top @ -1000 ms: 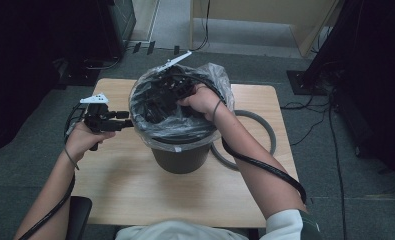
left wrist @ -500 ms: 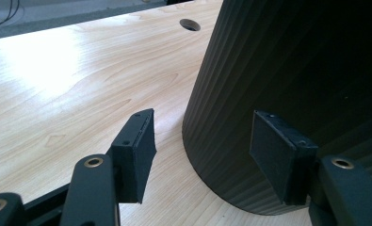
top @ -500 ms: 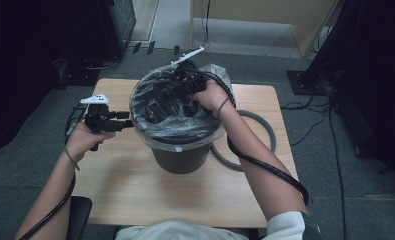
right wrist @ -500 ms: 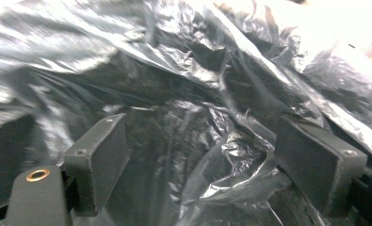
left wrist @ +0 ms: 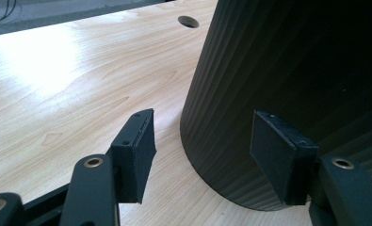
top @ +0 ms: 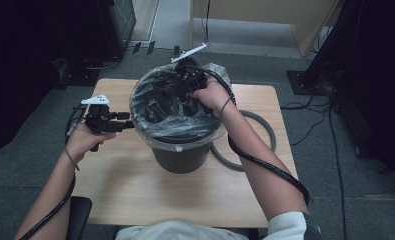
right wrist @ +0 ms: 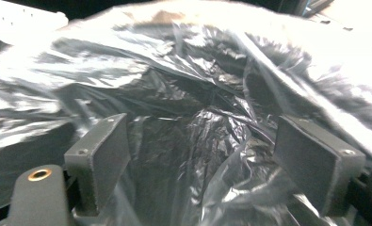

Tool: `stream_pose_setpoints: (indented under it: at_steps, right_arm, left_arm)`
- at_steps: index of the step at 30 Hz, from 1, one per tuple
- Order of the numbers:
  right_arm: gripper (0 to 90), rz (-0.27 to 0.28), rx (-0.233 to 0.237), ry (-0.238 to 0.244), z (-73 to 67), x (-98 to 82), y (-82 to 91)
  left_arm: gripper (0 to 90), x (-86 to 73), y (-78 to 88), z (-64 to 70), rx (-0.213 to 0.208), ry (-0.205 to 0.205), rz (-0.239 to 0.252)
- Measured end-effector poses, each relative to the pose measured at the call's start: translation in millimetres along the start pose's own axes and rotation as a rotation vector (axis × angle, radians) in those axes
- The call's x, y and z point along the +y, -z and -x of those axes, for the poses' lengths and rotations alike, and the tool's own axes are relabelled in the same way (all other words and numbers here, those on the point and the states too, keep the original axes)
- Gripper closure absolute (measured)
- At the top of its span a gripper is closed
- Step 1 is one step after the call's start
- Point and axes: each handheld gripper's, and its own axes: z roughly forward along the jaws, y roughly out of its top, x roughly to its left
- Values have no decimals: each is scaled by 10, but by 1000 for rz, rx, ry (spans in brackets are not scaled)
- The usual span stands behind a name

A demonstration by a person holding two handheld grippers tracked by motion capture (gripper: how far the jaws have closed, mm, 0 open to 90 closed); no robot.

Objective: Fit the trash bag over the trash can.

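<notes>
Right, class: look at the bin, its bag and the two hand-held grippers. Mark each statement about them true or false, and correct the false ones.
1. The dark bin stands on a wooden table. True.
2. The bin lies on its side. False: it stands upright.
3. The right hand-held gripper has open jaws over the plastic bag. True.
4. The left hand-held gripper is shut on the bin's rim. False: its jaws are open beside the bin's wall.
5. A grey ring lies on the table by the bin. True.
</notes>
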Motion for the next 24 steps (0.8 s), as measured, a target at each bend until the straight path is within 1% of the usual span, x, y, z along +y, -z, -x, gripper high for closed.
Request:
stream_pose_setpoints:
  at_steps: [1,2,3,4,5,7,9,11,12,14,15,16,17,18,21,22,23,24]
  right_arm:
    - [185,-2,4,-4,-5,18,49]
    - [184,0,17,-7,-6,37,103]
    - [184,0,17,-7,-6,37,103]
    - [187,18,40,-7,-2,77,210]
    - [191,27,56,-4,5,91,258]
    - [197,21,72,3,19,120,339]
    - [212,25,54,22,31,134,404]
    - [215,27,52,31,47,136,429]
    - [215,39,50,29,79,129,474]
    - [214,42,50,25,91,127,499]
    - [200,57,40,30,113,126,555]
    - [179,66,34,21,129,124,584]
    - [168,66,31,8,143,122,615]
    - [167,66,31,6,166,117,646]
    - [153,43,28,0,224,76,735]
    - [153,43,28,0,224,76,735]
    - [155,33,-13,-12,267,46,775]
    - [155,33,-13,-12,267,46,775]
  left_arm:
    - [399,0,-1,1,-1,0,0]
    - [399,-1,-1,1,-2,-1,-2]
    - [399,-1,-1,1,-2,-1,-2]
    - [399,-2,-5,-1,-1,1,-4]
    - [399,-3,-8,-1,-1,2,-5]
    - [398,-5,-12,1,-2,0,-6]
    - [399,-7,-11,3,-2,0,-7]
    - [399,-8,-8,1,-1,0,-8]
    - [399,-11,-7,-3,-1,3,-4]
    - [399,-12,-7,-4,-1,5,-4]
    - [399,-13,-6,-6,-1,5,-4]
    - [398,-14,-7,-6,-1,5,-5]
    - [398,-15,-7,-7,-1,4,-5]
    - [398,-15,-6,-7,0,4,-6]
    - [398,-16,-5,-6,-1,5,-5]
    - [398,-16,-5,-7,0,6,-5]
    - [399,-17,-7,-8,0,5,-6]
    - [398,-17,-7,-8,0,5,-6]
